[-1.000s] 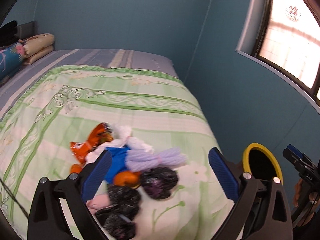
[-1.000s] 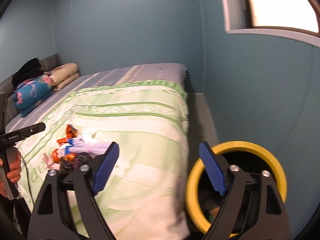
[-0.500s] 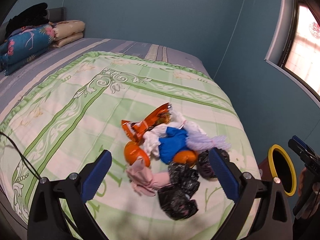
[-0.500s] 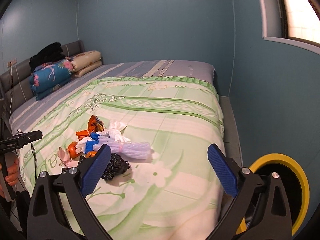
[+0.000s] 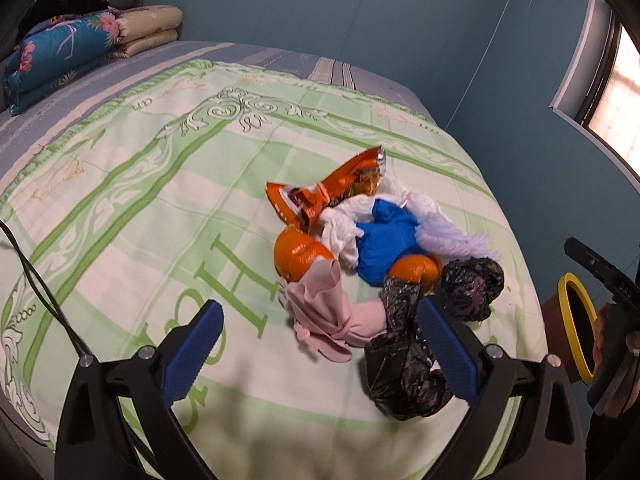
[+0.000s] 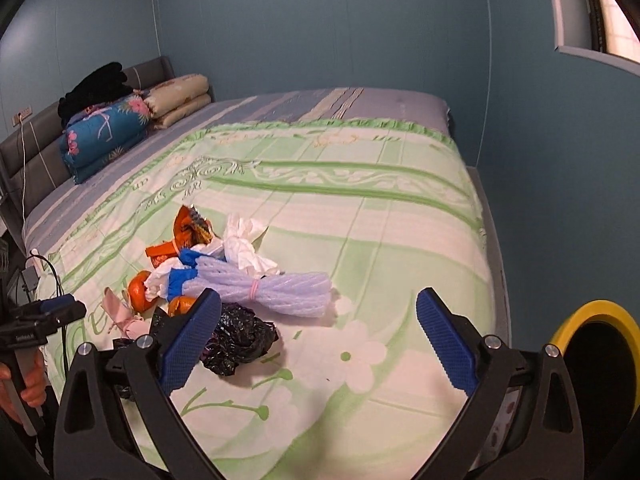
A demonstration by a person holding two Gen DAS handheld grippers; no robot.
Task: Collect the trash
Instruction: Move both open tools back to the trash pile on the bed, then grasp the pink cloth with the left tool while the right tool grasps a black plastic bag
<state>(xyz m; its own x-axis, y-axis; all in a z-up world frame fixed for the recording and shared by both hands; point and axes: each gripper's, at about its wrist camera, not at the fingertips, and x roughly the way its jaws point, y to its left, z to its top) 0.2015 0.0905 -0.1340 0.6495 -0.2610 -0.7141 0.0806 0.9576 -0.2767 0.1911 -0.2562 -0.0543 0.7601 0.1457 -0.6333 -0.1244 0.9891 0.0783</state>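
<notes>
The left tool point(image 5: 320, 344) fills the bottom of the left wrist view, its ribbed blue pads spread wide and released, gripping nothing; a pink knotted cloth bundle point(image 5: 332, 320) and a crinkled black plastic bag point(image 5: 404, 368) lie on the bed between and just past the pads, with no contact to be seen. In the right wrist view the right tool point(image 6: 318, 342) likewise stands fully spread, its jaws having just been opening, with bare quilt between them and a second glossy black bag point(image 6: 240, 336) just beside the left pad.

The trash sits in one heap at centre frame on a green-and-cream quilt point(image 5: 140, 208) printed with scrollwork and flowers. Above the black bags come two orange peels point(image 5: 298, 256), smooth and rounded, a blue crumpled plastic piece point(image 5: 384, 244), white tissue wads point(image 5: 344, 228) and a pale lilac foam net sleeve point(image 6: 272, 290) cinched by a pink band. A shiny orange snack wrapper point(image 5: 328, 196) tops the heap.

At lower right of the right wrist view, off the bed's edge, a bin with a yellow rim point(image 6: 592, 312) gapes dark.

Farther back, at upper left, a folded floral blue blanket point(image 6: 104, 136), beige pillows point(image 6: 180, 100) and black clothing point(image 6: 94, 88) rest against a grey headboard point(image 6: 36, 140) before teal walls point(image 6: 320, 28).
</notes>
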